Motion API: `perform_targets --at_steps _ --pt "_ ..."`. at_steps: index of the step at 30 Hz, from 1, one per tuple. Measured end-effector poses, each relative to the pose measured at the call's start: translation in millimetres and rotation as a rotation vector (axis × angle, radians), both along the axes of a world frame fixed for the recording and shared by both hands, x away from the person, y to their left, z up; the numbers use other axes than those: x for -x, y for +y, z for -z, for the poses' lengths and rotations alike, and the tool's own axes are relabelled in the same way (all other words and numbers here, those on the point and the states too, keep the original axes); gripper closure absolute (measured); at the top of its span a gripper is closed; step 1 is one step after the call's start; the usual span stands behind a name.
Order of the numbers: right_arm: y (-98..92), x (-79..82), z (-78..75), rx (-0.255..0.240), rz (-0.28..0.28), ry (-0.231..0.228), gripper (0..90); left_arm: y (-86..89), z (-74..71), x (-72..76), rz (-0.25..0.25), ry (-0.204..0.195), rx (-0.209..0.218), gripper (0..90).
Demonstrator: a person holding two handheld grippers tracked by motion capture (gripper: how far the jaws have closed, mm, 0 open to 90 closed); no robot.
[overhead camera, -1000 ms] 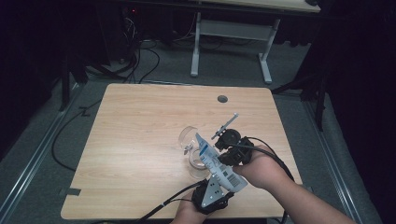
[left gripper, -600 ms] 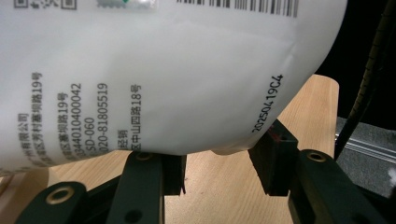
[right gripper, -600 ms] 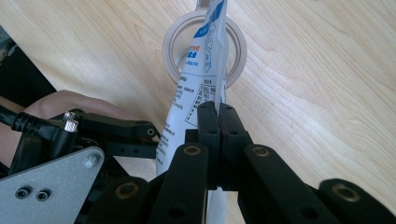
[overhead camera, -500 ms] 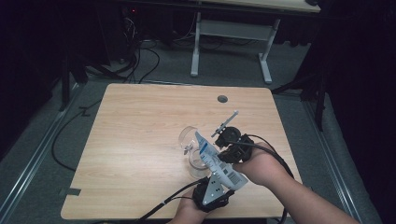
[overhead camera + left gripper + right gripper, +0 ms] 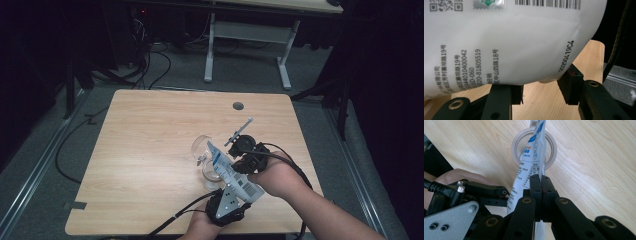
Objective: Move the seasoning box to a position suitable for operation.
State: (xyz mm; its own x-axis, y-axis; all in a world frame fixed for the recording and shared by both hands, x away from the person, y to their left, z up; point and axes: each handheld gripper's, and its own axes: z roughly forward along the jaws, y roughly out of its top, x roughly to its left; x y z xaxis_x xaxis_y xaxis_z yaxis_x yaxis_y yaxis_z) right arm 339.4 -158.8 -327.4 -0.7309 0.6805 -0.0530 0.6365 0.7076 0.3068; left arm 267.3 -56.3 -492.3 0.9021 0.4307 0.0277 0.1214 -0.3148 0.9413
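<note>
White plastic pouch (image 5: 231,172), printed and barcoded, held tilted over a clear glass cup (image 5: 212,172) at about 5 o'clock of the wooden table (image 5: 150,150). A second clear glass (image 5: 200,148) lies just beside it, toward 11 o'clock.

Left gripper (image 5: 226,202) — jaws part-way closed around the pouch's fat lower end; in the left gripper view the pouch (image 5: 511,45) bulges between the two pads. Right gripper (image 5: 540,185) — jaws pinched flat together on the pouch's thin edge (image 5: 529,167), clamped tight.

In the right gripper view the pouch tip points into the cup's mouth (image 5: 549,157), which sits at 12 o'clock from the jaws.

Judgement: the step is pouring or squeezing the contents into the cup. To do it well:
- keep the tip centred over the rim, not touching it
- squeeze gently with the left; a hard squeeze may spurt past the rim
- hold the right pinch steady as a guide
- raise the bottom end slowly so the flow stays thin
- mind the neighbouring glass; a knock could roll it
</note>
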Motion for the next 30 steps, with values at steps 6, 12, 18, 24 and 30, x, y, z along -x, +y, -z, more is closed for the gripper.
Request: perform_targets --at_steps 6,12,18,24,30 --pt "0.0 0.3 -1.9 -0.005 -0.011 -0.005 90.0 0.7 -1.2 0.4 0.001 -0.002 0.006 59.5" --pt "-1.2 1.2 -2.8 -0.005 -0.009 -0.003 90.0 0.7 -2.0 1.6 0.006 -0.002 0.007 59.5" --pt "-1.8 1.3 -3.0 -0.007 -0.007 -0.003 90.0 0.6 -2.6 1.9 0.009 0.003 0.010 59.5" --pt "-1.4 1.2 -3.6 -0.004 -0.005 -0.006 90.0 1.0 -4.0 1.8 0.011 0.005 0.015 59.4" --pt "-1.0 0.7 -3.6 -0.001 -0.006 -0.005 90.0 0.9 -4.0 1.4 0.012 0.008 0.016 59.3"
